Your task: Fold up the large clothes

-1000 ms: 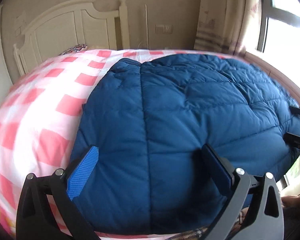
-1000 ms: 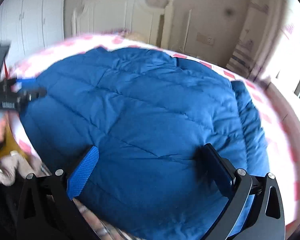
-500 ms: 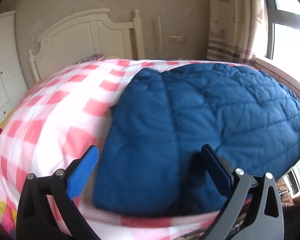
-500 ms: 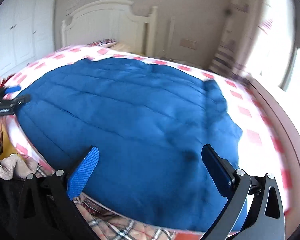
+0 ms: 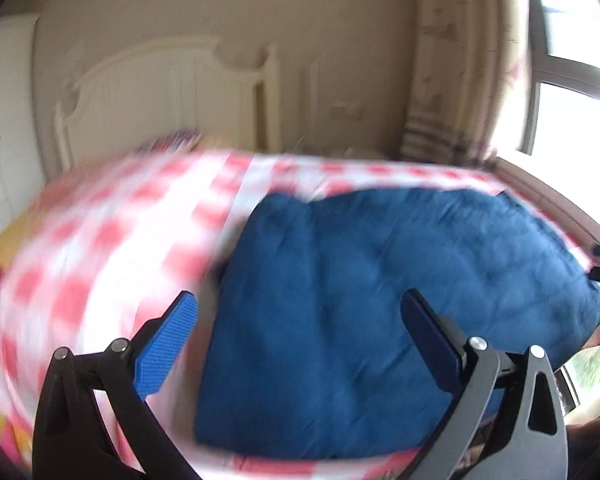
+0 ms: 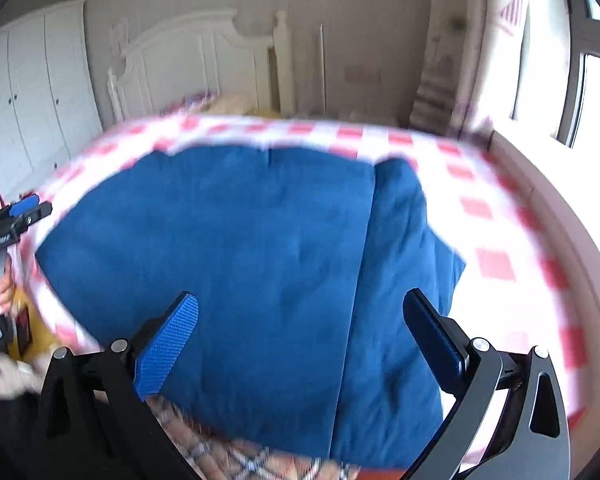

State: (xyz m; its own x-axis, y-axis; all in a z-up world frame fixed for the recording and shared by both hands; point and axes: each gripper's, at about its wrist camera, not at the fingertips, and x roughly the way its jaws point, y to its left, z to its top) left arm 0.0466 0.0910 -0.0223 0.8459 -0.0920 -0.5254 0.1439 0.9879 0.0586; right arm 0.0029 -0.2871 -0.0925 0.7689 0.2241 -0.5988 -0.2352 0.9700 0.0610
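Both views are motion-blurred; the quilting lines on the blue padded garment (image 5: 380, 300) are barely legible, and the checks of the red-and-white bed cover (image 5: 100, 248) smear at the left of the left wrist view. The garment's near edge is cut off by the lower frame border in the right wrist view. A plaid fabric (image 6: 236, 452) shows along that lower border; what it belongs to cannot be determined.

The garment lies spread on the bed cover, filling the centre of each view. In the right wrist view a straight edge runs from upper centre to lower centre, with a narrower puffy section, possibly a sleeve, lying to its right.

The left gripper (image 5: 300, 344) has its fingers spread wide, nothing between them; it appears to sit above the garment's left edge, contact not determinable. The right gripper (image 6: 300, 340) is likewise wide apart and empty, over the garment's near portion.

A white headboard (image 6: 204, 60) stands at upper centre, a white wardrobe (image 6: 28, 92) at upper left.
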